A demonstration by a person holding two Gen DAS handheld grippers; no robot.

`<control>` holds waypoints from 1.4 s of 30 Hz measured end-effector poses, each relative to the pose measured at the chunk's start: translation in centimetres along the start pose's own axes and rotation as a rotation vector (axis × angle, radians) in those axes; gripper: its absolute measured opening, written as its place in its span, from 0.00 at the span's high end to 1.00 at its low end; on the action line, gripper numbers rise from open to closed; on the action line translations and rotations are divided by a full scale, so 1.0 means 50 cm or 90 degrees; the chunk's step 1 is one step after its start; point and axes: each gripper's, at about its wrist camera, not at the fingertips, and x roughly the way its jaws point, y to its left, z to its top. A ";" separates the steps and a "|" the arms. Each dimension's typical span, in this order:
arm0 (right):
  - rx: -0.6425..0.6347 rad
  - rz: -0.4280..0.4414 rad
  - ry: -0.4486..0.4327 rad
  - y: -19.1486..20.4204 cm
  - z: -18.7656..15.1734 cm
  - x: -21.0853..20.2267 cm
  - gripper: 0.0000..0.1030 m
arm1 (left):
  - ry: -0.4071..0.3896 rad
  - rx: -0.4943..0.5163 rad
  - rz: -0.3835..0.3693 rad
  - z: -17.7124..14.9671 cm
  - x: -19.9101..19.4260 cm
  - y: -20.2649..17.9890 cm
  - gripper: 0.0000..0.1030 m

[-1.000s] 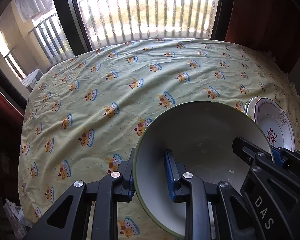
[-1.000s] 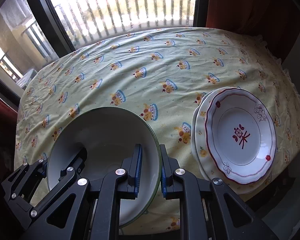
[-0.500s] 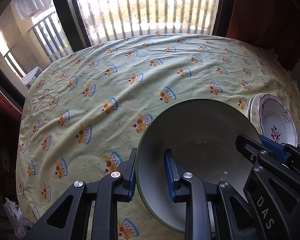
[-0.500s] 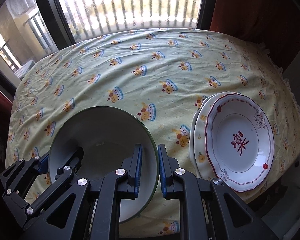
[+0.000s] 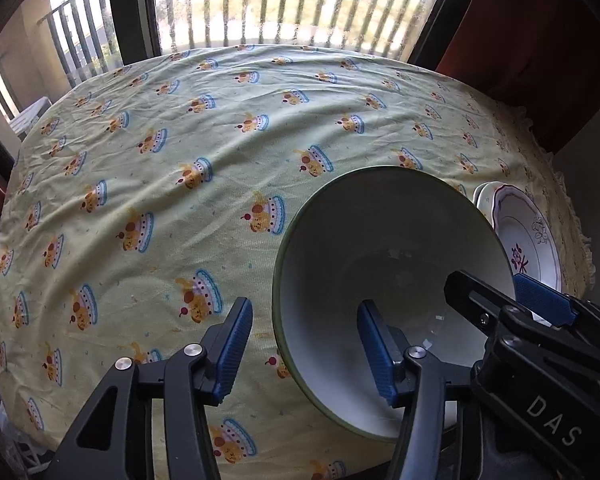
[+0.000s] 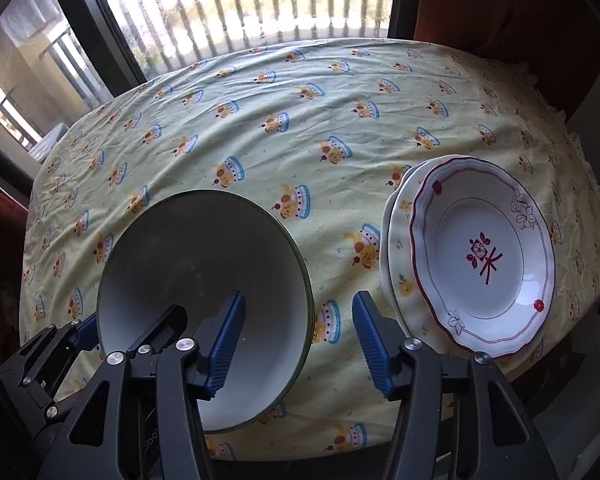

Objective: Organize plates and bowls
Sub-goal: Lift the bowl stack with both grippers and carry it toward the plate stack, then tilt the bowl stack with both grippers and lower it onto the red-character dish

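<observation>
A: The left gripper has its blue pads spread wide, straddling the near rim of the white green-rimmed ceramic bowl. The right gripper gapes too, one finger inside that bowl.

B: And where is it?

A: By the near edge of the yellow printed tablecloth. The stacked white scalloped plates with red trim lie beside the right edge.
</observation>
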 end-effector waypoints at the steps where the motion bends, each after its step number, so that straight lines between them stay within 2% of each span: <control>1: 0.006 -0.007 -0.002 -0.003 0.000 -0.002 0.35 | 0.003 0.001 -0.012 0.001 0.005 0.001 0.44; 9: 0.048 -0.039 0.022 -0.029 0.001 0.007 0.35 | 0.036 -0.036 -0.055 0.008 0.047 0.022 0.45; 12: 0.052 -0.042 0.034 -0.030 0.003 0.013 0.35 | 0.039 -0.025 -0.067 0.014 0.048 0.016 0.49; 20: 0.060 -0.008 0.074 -0.023 0.024 0.057 0.35 | 0.053 -0.043 -0.071 0.019 0.052 0.015 0.50; 29: 0.042 0.111 0.111 -0.036 0.044 0.115 0.38 | 0.071 -0.054 -0.028 0.031 0.056 -0.003 0.50; 37: 0.067 0.218 0.170 -0.055 0.040 0.137 0.54 | 0.082 -0.076 -0.001 0.026 0.053 -0.016 0.55; 42: 0.048 0.226 0.177 -0.051 0.038 0.132 0.57 | 0.082 -0.081 0.006 0.023 0.049 -0.018 0.58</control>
